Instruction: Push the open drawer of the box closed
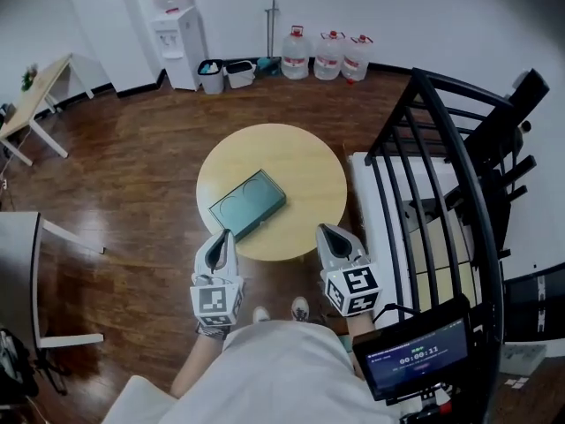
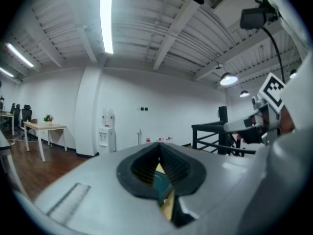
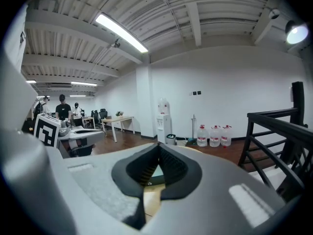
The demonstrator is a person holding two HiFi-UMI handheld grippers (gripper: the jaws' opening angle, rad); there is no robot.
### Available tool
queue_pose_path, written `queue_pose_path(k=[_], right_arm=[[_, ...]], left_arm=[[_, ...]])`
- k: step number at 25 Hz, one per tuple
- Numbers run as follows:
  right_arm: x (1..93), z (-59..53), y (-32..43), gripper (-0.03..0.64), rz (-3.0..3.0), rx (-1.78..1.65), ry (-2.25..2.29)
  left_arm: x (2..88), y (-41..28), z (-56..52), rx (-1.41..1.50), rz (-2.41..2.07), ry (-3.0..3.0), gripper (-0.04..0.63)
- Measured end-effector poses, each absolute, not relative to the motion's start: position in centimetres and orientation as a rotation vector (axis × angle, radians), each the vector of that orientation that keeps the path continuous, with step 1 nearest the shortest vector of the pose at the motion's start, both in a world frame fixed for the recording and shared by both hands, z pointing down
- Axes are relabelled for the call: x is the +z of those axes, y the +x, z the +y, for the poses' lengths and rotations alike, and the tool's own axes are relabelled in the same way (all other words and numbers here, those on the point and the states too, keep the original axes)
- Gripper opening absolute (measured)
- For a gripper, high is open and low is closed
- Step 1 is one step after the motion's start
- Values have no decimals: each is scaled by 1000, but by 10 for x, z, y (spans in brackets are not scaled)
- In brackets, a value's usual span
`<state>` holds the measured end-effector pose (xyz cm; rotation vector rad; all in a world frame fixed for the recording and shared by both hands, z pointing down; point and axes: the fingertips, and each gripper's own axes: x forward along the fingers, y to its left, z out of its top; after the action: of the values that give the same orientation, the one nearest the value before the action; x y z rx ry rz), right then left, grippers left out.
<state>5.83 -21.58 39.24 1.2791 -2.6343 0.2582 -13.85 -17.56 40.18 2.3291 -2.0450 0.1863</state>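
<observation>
My left hand-held gripper (image 1: 224, 235) and right hand-held gripper (image 1: 324, 230) are pressed together, empty. An unbraced push could slide the box (image 1: 247, 203) far across the tabletop (image 1: 305, 157).

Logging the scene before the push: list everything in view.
box: one, dark green, on the table
table: one, light wood, round, centre
water jugs: three, clear, far wall
water dispenser: one, white, left of jugs
bins: two, dark and pale, beside dispenser
desk: one, light wood, far left
railing: one, black, right
screen: one, lit, lower right
shoes: two, pale, floor, between the grippers
left gripper: one, grey, shut, empty, near table edge
right gripper: one, grey, shut, empty, near table edge
</observation>
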Motion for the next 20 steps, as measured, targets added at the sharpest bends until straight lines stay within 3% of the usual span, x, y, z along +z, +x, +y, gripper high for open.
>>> queue_pose_path(k=[9, 20], right_arm=[[392, -185, 59, 3, -2574, 230, 1364], [382, -152, 49, 3, -2580, 209, 1349]], left_arm=[[404, -95, -150, 443, -1813, 2694, 6], [412, -96, -136, 386, -1709, 2694, 6]])
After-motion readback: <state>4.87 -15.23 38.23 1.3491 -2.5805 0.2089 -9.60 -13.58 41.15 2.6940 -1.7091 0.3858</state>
